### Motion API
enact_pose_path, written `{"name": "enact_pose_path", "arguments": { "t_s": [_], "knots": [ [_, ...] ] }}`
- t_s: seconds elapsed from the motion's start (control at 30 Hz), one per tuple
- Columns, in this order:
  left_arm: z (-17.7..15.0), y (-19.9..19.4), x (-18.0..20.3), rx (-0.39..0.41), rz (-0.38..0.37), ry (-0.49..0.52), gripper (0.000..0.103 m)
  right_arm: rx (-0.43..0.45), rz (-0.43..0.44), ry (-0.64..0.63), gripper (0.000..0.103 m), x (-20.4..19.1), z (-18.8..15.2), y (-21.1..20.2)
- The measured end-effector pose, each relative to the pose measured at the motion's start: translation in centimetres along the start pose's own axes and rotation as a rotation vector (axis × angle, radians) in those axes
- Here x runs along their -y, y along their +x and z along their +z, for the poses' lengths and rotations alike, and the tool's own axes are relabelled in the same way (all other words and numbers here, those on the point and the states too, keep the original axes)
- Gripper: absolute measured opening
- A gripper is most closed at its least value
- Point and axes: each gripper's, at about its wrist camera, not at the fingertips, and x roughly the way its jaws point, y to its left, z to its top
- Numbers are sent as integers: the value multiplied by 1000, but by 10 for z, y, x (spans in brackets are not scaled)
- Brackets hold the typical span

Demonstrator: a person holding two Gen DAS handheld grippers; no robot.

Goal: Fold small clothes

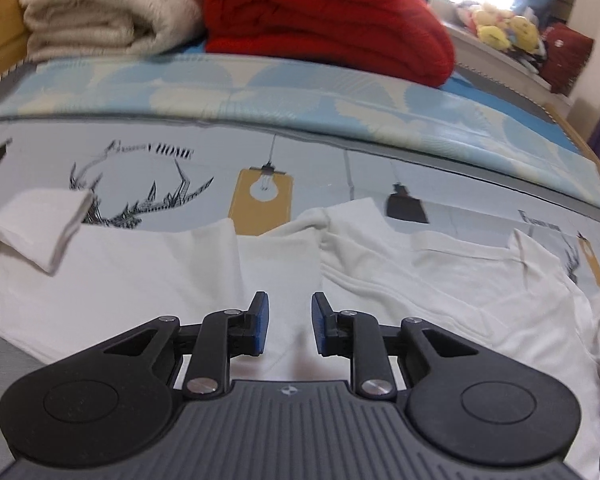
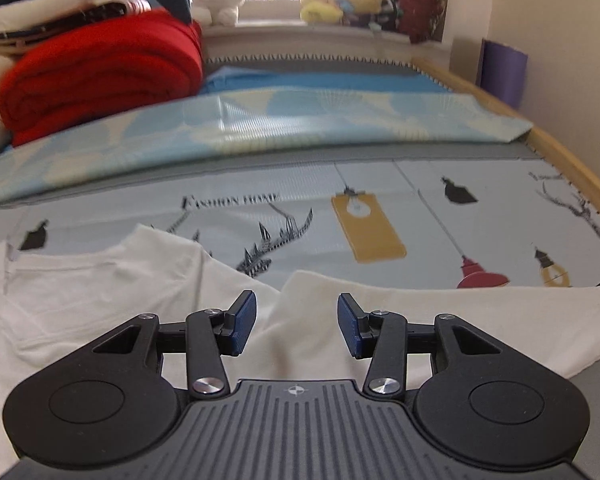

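While we look down both grippers, this is what we see:
Garment: a white T-shirt [image 1: 440, 280] lies spread on the printed mat [image 1: 320, 184] in front of us, creased across the body, one sleeve [image 1: 44, 228] turned up at the left edge of the left view.
Left gripper [image 1: 289, 322]: we hold it just above the shirt's middle; its blue pads [image 1: 260, 328] stand apart with only a narrow gap, and nothing is pinched between them.
Right gripper [image 2: 297, 322]: we hold it over the shirt [image 2: 100, 292] near a fold in the cloth; its pads [image 2: 244, 322] stand wider apart, clamped on nothing.
Contact: we cannot tell whether either fingertip touches the fabric.
Behind the mat: a pale blue patterned cover [image 1: 260, 88], then a folded red blanket [image 1: 324, 20] beside a cream one [image 1: 108, 12].
Far end: plush toys [image 2: 340, 0] on a sill under a bright window.
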Motion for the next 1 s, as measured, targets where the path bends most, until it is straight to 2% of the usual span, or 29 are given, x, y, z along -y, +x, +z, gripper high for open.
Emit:
{"name": "enact_pose_path", "arguments": {
  "t_s": [0.2,0.33,0.4,0.47,0.5,0.53,0.57,0.6,0.63,0.73,0.83,1.0],
  "knots": [
    [10,21,-3,11,-48,-50,28,-41,54,-95,48,-25,-4,31],
    [13,38,9,-6,-76,-21,33,-106,57,-122,49,-34,-13,57],
    [12,52,13,-31,-65,4,33,-83,53,-145,49,-36,-18,63],
    [8,66,16,-54,-21,39,31,-64,50,-157,44,-37,-17,65],
    [6,71,16,-49,31,64,26,-57,42,-158,31,-37,-16,65],
    [5,75,14,-35,51,76,23,-54,34,-158,19,-36,-14,67],
    [5,77,10,-13,44,65,19,-52,38,-154,15,-34,-13,69],
    [6,78,8,3,58,57,8,-49,43,-148,12,-33,-12,71],
    [8,80,7,15,93,54,4,-45,43,-149,11,-32,-11,73],
    [12,84,-2,21,85,-19,4,-28,31,-160,10,-33,-7,80],
    [15,86,-2,39,88,-25,4,-20,17,-127,10,-27,-1,88],
    [23,69,-1,29,1,-84,4,-18,-29,-134,10,-31,5,93]
  ]
}}
